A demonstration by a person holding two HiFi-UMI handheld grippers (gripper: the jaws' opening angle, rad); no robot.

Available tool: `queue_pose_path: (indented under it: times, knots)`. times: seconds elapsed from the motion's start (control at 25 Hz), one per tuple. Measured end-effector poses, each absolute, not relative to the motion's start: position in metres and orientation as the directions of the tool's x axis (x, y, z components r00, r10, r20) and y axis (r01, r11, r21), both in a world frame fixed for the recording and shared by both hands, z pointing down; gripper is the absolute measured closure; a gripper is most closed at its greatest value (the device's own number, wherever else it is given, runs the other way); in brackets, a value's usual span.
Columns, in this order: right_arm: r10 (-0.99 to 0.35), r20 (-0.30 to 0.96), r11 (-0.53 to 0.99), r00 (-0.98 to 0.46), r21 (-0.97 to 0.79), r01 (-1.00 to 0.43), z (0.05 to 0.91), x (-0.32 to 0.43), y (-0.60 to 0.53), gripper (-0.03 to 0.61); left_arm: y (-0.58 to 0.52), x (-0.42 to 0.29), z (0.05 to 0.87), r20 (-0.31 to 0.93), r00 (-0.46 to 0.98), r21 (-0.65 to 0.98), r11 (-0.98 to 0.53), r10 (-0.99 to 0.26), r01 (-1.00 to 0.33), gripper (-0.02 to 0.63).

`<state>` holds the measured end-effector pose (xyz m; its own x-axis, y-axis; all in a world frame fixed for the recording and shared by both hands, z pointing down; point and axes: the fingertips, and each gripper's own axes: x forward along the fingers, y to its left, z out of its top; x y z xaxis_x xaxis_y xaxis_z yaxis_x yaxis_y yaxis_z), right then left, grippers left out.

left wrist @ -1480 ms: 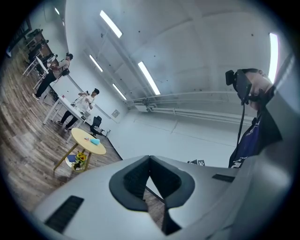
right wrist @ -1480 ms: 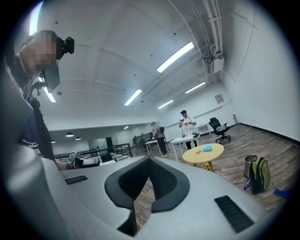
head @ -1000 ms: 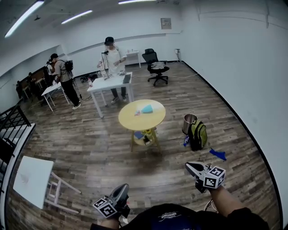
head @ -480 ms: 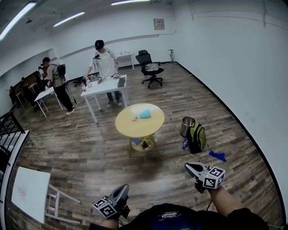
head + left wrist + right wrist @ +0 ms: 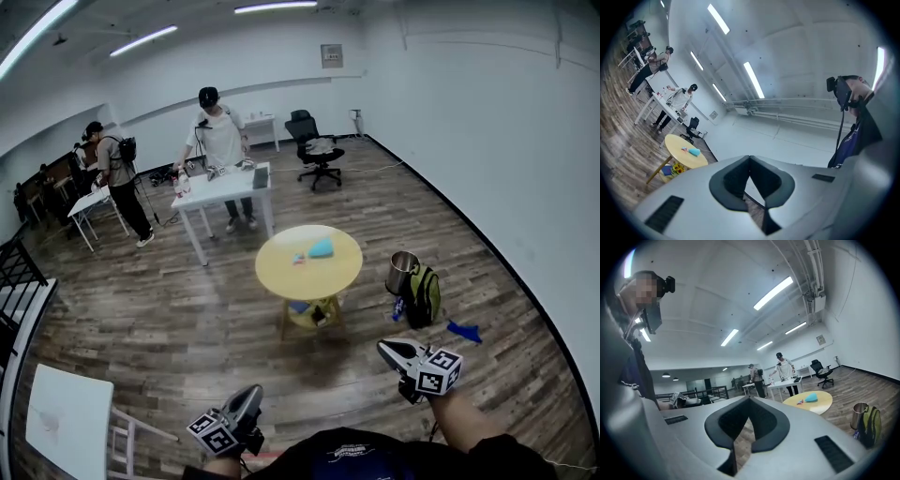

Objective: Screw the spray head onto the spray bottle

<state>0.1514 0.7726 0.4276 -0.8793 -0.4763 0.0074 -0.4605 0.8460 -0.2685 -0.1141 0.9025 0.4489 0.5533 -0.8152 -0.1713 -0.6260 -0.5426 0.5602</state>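
Floor-level survey, left to right. White side table (image 5: 66,422) stands at the near left on the wood floor (image 5: 187,319). Further back, a person with a backpack (image 5: 117,169) stands by a small desk, and a person in a cap (image 5: 217,136) stands behind a white work table (image 5: 230,187).

Left gripper (image 5: 251,394) is held low in the foreground, jaws clenched together with nothing between them.

Round yellow table (image 5: 309,272) stands mid-room, well apart from both grippers. On its top lie a teal item (image 5: 322,248) and, just beside it, a smaller item (image 5: 298,259). At this range I cannot tell which is the bottle and which the spray head. Neither is touched.

Black office chair (image 5: 314,150) stands near the back wall.

Right gripper (image 5: 386,349) is also low in the foreground, jaws closed tight on nothing.

Metal bucket (image 5: 403,272) and green backpack (image 5: 424,295) sit together right of the round table, with a blue cloth (image 5: 464,330) on the floor near them.
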Motion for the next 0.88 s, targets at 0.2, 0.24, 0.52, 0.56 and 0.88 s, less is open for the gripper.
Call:
queue_pose_path:
  times: [0.2, 0.24, 0.52, 0.56, 0.88]
  knots:
    - [-0.457, 0.034, 0.855, -0.889, -0.259, -0.450, 0.430, 0.116, 0.743, 0.577, 0.881, -0.150, 0.454, -0.163, 0.527, 0.567, -0.516, -0.834, -0.642, 0.597]
    - [-0.459, 0.033, 0.853, -0.888, -0.263, -0.451, 0.431, 0.115, 0.733, 0.577, 0.875, -0.150, 0.455, -0.159, 0.525, 0.566, -0.513, -0.836, -0.645, 0.597]
    - [-0.409, 0.016, 0.873, -0.912, -0.283, -0.396, 0.439, 0.119, 0.654, 0.577, 0.819, -0.140, 0.462, -0.150, 0.463, 0.560, -0.461, -0.873, -0.688, 0.598]
    - [-0.392, 0.019, 0.882, -0.920, -0.278, -0.381, 0.439, 0.122, 0.638, 0.577, 0.806, -0.134, 0.462, -0.153, 0.448, 0.560, -0.451, -0.881, -0.695, 0.597]
    - [-0.289, 0.023, 0.928, -0.957, -0.240, -0.286, 0.424, 0.173, 0.515, 0.577, 0.699, -0.057, 0.452, -0.186, 0.374, 0.565, -0.410, -0.909, -0.716, 0.597]
